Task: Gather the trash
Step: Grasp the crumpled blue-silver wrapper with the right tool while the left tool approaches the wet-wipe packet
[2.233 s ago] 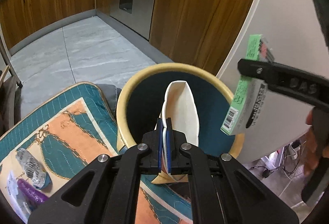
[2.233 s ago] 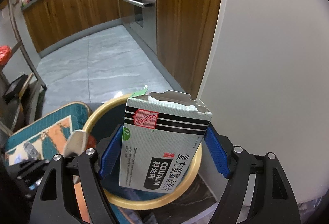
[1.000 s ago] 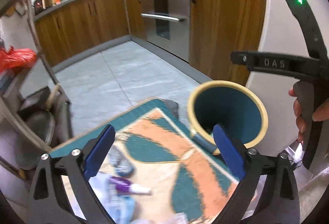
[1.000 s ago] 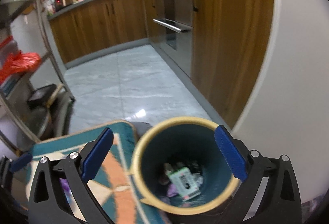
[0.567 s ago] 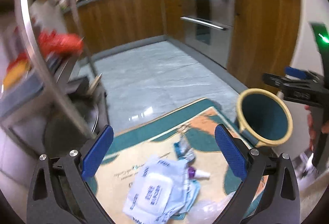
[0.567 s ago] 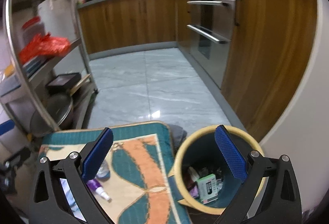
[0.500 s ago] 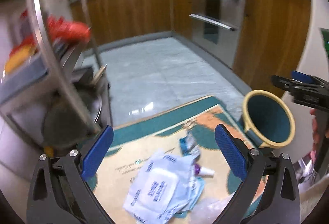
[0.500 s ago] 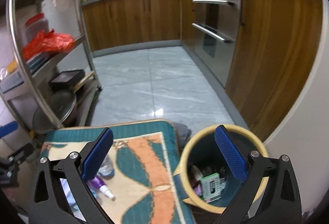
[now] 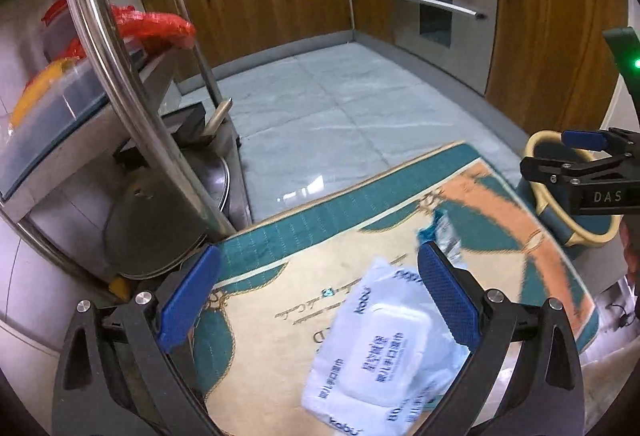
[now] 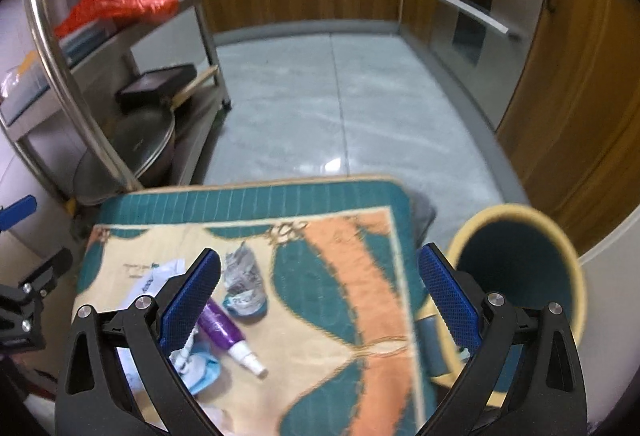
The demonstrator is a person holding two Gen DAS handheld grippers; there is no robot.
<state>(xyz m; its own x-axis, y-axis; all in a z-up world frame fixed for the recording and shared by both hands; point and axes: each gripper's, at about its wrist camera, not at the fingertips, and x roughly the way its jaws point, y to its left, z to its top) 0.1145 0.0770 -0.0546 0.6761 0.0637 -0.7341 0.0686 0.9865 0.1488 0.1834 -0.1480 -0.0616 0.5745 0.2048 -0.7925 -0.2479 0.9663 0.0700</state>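
Patterned mat [image 10: 336,276] filled the foreground, litter strewn over its near end. Left gripper [image 9: 316,300] hung wide open and empty above a white wipes pack [image 9: 380,352]; right gripper [image 10: 318,290] gaped empty too, over a purple tube [image 10: 226,332] whose long axis ran diagonally, cap toward the camera. A crumpled wrapper [image 10: 244,280] lay just beyond. Next step, I judged: drop onto a piece and clamp. Farther right stood the bin [image 10: 520,256], beside the mat.
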